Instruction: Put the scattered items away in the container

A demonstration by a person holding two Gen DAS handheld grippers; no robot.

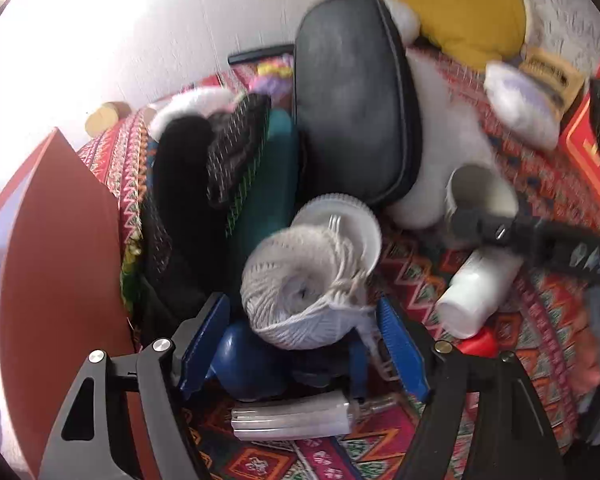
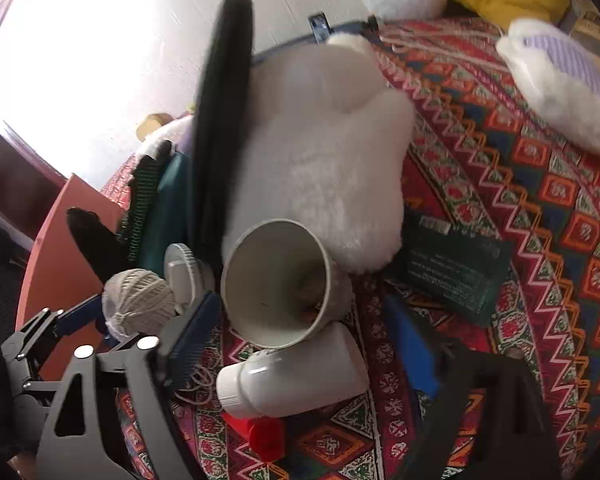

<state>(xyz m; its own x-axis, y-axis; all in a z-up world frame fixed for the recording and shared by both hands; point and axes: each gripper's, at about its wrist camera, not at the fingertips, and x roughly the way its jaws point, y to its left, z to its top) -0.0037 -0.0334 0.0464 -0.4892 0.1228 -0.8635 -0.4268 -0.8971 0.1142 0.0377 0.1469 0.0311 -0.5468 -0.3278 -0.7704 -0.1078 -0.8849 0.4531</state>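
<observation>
Twine ball, soft and light at lower centre, sits between the left gripper's parted fingers, best squeezed across its middle; right gripper's fingers straddle a paper cup.

Woven patterned cloth under everything — fuzzy white plush, rough twine ball, matt paper cup, smooth plastic bottle, shiny metal tube.

Left wrist view: steeply downward, close over ball of twine. Right wrist view: downward, close over paper cup. Shared: twine, cup, white bottle, patterned cloth.
</observation>
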